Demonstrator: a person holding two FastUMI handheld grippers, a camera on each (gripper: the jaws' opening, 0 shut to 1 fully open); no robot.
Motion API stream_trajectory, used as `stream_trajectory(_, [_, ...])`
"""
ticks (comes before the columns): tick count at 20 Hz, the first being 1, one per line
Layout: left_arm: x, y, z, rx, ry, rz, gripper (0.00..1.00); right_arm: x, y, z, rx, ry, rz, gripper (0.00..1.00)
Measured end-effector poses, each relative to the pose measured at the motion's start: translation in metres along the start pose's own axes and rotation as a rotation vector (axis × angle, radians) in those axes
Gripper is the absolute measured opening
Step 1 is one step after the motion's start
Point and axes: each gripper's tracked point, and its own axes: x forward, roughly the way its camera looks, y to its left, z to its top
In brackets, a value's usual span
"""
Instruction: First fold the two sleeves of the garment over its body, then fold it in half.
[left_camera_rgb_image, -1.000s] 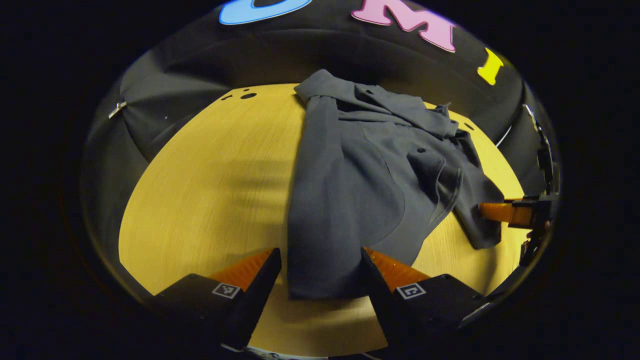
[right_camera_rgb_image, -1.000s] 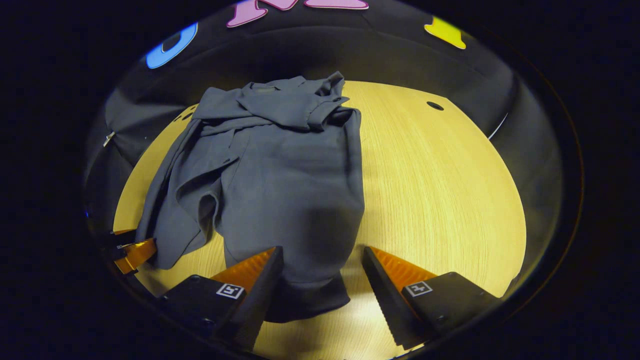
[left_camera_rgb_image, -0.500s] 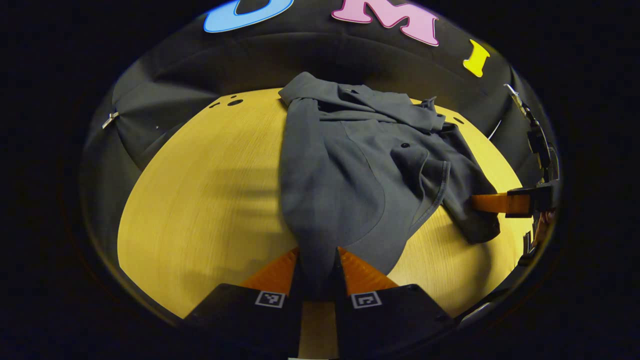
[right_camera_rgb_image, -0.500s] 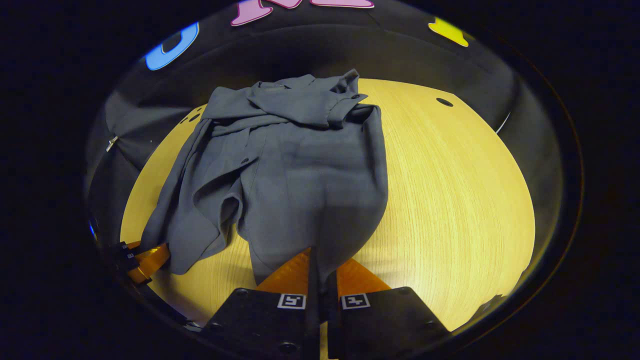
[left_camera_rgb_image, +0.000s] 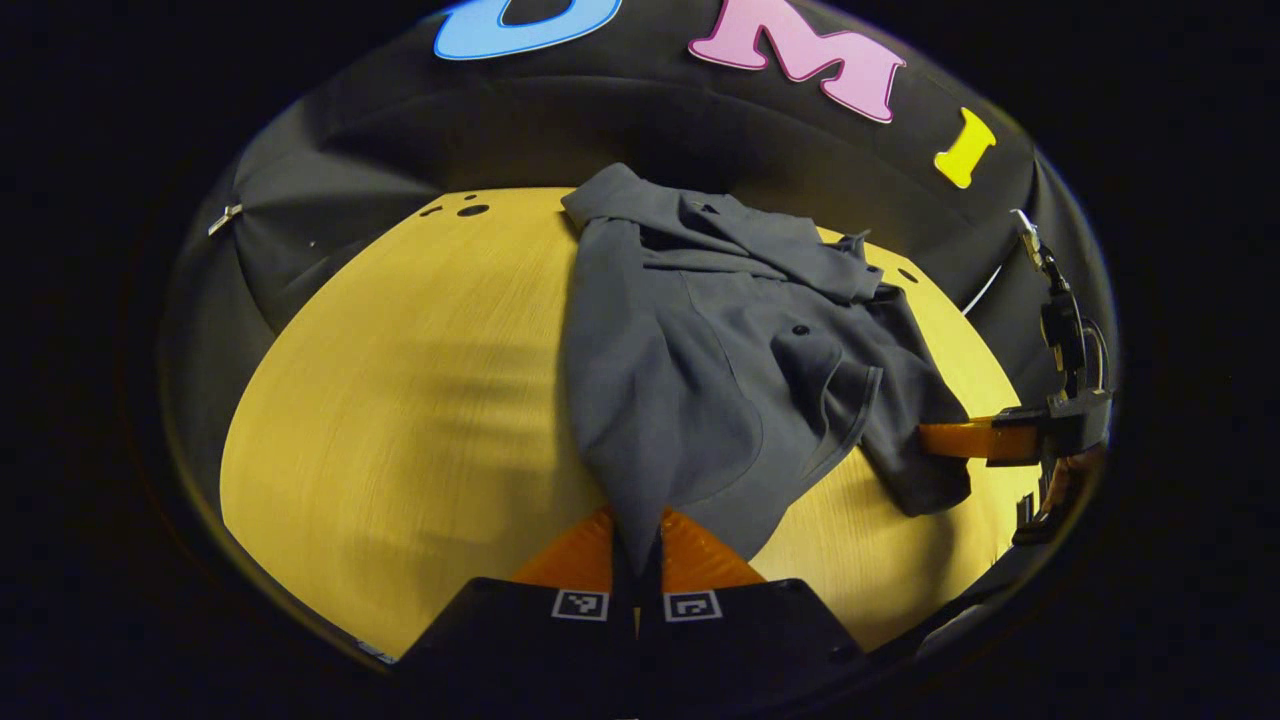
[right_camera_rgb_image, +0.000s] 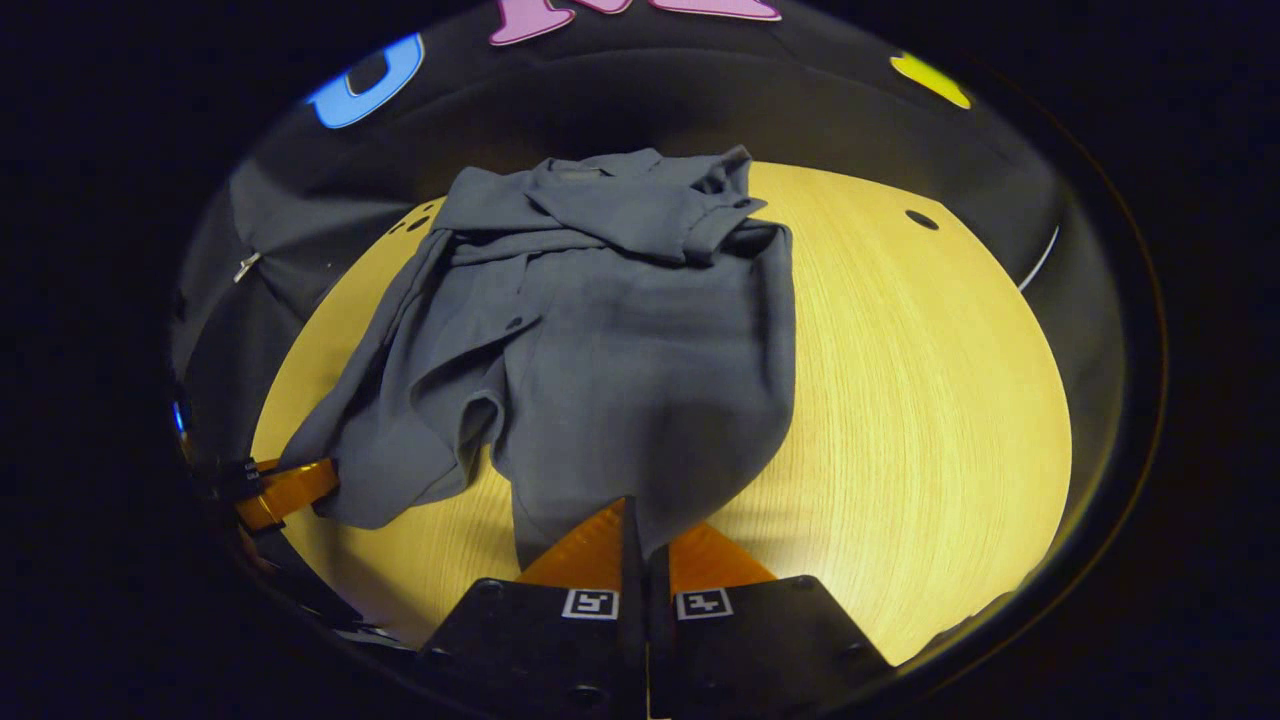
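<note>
Garment (left_camera_rgb_image: 690, 360) is a dark grey button shirt lying rumpled on the yellow wooden table (left_camera_rgb_image: 400, 400), collar end toward the booth wall (left_camera_rgb_image: 560, 130), hem end toward us. In the left gripper view we see the sleeves bunched up near the collar, on top of the body, with loose folds and a curved hem edge on its right half. Left gripper (left_camera_rgb_image: 637, 545) is closed, both fingers pinching a near hem corner of the garment, cloth pulled into a narrow point between them. In the same view we see the right gripper (left_camera_rgb_image: 965, 440) at the far right edge, touching the other hem corner; its holder sits above it.

In the right gripper view the garment (right_camera_rgb_image: 620, 340) spreads across the left and middle of the table (right_camera_rgb_image: 900, 400), crumpled sleeve and collar at the far end. Right gripper (right_camera_rgb_image: 645, 545) is closed too, fingers clamped on the near hem, fabric drawn to a peak between them. Left gripper (right_camera_rgb_image: 290, 490) shows at the left edge of this view, against the shirt's other low corner. We note two small dark holes in the tabletop at the far edge.
</note>
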Motion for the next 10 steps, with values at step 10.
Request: stream_trajectory(10, [-0.019, -0.010, 0.110, -0.108, -0.145, -0.064, 0.06, -0.010, 0.000, 0.092, 0.121, -0.115, 0.056, 0.06])
